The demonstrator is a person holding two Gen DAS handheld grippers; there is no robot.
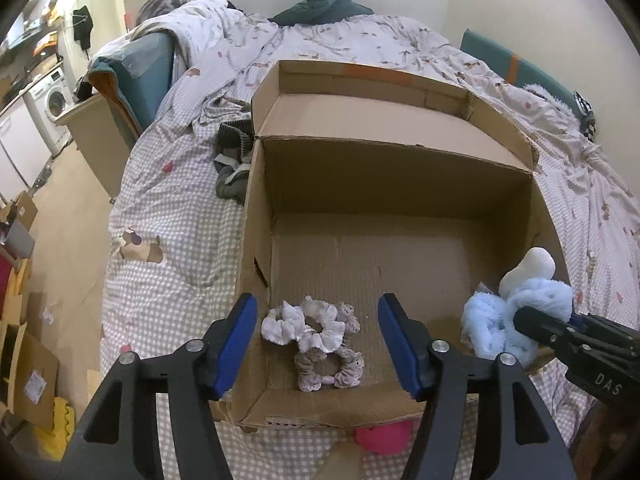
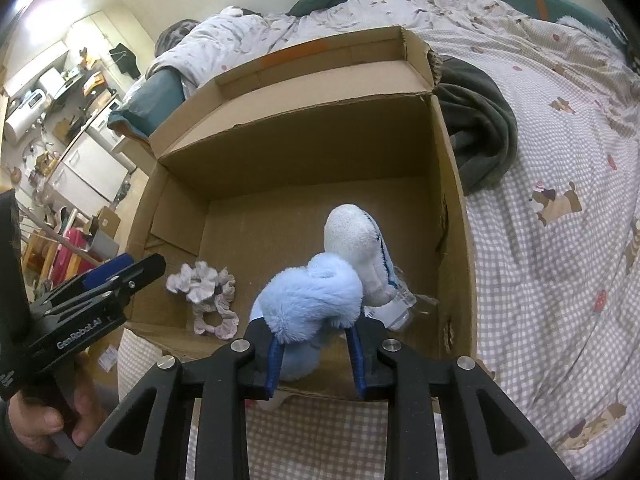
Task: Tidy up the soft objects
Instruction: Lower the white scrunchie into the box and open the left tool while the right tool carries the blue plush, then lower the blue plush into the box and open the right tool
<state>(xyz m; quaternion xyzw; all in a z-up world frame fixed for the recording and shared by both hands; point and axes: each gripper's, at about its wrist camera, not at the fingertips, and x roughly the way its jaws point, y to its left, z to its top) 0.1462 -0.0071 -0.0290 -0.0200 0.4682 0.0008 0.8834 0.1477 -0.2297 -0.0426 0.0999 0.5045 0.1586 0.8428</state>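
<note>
An open cardboard box (image 1: 360, 168) sits on the bed. Two scrunchies lie on its floor near the front wall, a white one (image 1: 296, 324) and a pinkish one (image 1: 332, 368), also seen together in the right wrist view (image 2: 200, 284). My left gripper (image 1: 318, 308) hangs just above them, open, with nothing between its pads. My right gripper (image 2: 314, 344) is shut on a light blue fluffy item (image 2: 316, 296) over the box's right front corner. A white sock-like piece (image 2: 356, 240) rises behind the fluff. The left wrist view shows the same right gripper (image 1: 532, 320) and blue fluff (image 1: 492, 328).
The bed's checked cover (image 1: 172, 280) surrounds the box. A pink soft thing (image 1: 382, 436) lies in front of the box. Dark clothes (image 1: 232, 160) lie at its left and a dark grey cloth (image 2: 480, 120) at its right. A clear plastic bottle (image 2: 404, 308) lies inside the box corner.
</note>
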